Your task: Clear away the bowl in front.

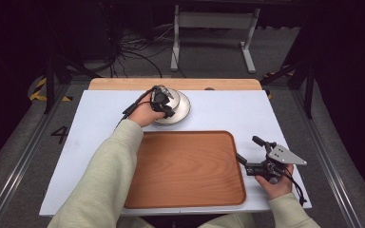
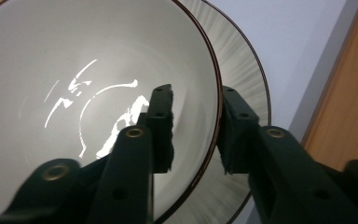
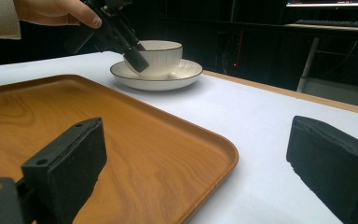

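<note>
Left gripper view: left gripper point(image 2: 196, 128) straddles the cup point(image 2: 98, 93) rim, jaws slightly apart; right gripper point(image 3: 196, 163) gapes wide.

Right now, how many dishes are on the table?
2. A cup sits on a saucer at the far side of the table, beyond the tray. The left gripper has its jaws astride the cup's rim.

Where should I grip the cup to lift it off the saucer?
Take the cup by its rim, from above, one finger inside and one outside the wall, as the left gripper already straddles it. The cup stands upright and open on the saucer, so the thin rim is free; I see no handle on the visible side.
</note>
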A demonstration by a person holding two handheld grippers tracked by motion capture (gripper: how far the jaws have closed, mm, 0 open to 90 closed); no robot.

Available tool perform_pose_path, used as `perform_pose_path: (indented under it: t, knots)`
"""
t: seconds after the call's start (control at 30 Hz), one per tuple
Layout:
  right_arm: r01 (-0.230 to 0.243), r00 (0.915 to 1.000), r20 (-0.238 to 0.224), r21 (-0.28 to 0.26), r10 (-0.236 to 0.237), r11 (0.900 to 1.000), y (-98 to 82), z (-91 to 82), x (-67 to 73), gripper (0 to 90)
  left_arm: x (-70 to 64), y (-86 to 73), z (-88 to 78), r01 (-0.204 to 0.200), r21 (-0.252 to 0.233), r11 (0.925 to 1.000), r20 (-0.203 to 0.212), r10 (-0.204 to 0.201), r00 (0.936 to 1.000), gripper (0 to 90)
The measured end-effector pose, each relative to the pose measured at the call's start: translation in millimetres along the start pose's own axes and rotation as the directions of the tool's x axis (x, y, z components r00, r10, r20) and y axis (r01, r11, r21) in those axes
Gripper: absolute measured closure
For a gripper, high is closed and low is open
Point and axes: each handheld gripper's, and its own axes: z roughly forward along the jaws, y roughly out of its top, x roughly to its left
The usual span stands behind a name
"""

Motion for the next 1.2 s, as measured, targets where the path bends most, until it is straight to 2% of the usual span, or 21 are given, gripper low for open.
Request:
perform_pose_path:
  t: [0.1, 0.17, 0.37, 0.43, 0.57, 0.77, 0.93, 1.2]
  knots:
    - [-0.001, 1.0, 0.0, 0.001, 0.001, 1.0, 0.0, 0.1, -0.1, 5.5, -0.7, 0.4, 0.0, -0.014, 0.006, 0.9999, 0.004, 0.014, 0.9999, 78.7]
    - [0.0, 1.0, 0.002, 0.002, 0.0, 1.0, 0.1, 0.0, 0.0, 5.5, -0.9, 0.4, 0.3, -0.024, 0.005, 0.9997, 0.003, 0.024, 0.9997, 79.3]
    - [0.002, 1.0, 0.002, 0.002, -0.002, 1.0, 0.1, 0.2, -0.1, 5.5, -4.0, 3.0, 1.2, -0.091, 0.017, 0.9957, -0.02, 0.092, 0.9956, 82.4]
    - [0.002, 1.0, 0.002, 0.002, -0.002, 1.0, 0.1, 0.2, -0.1, 5.5, -4.7, 3.3, 1.2, -0.092, 0.02, 0.9956, -0.023, 0.092, 0.9955, 82.5]
    - [0.002, 1.0, 0.003, 0.003, -0.002, 1.0, 0.1, 0.2, -0.1, 5.5, -7.4, 4.9, 0.8, -0.123, 0.039, 0.9917, -0.044, 0.124, 0.9913, 82.7]
    - [0.003, 1.0, 0.005, 0.006, -0.003, 1.0, 0.2, 0.2, 0.1, 5.5, -8.9, 5.6, 0.9, -0.123, 0.046, 0.9914, -0.054, 0.125, 0.9907, 82.7]
    - [0.003, 1.0, 0.005, 0.006, -0.003, 1.0, 0.2, 0.2, 0.1, 5.5, -11.4, 7.0, 0.8, -0.139, 0.06, 0.9884, -0.076, 0.144, 0.9867, 82.7]
    - [0.005, 1.0, 0.004, 0.007, -0.005, 1.0, 0.3, 0.3, 0.5, 5.5, -13.9, 7.9, -1.6, -0.128, 0.062, 0.9899, -0.095, 0.133, 0.9865, 82.6]
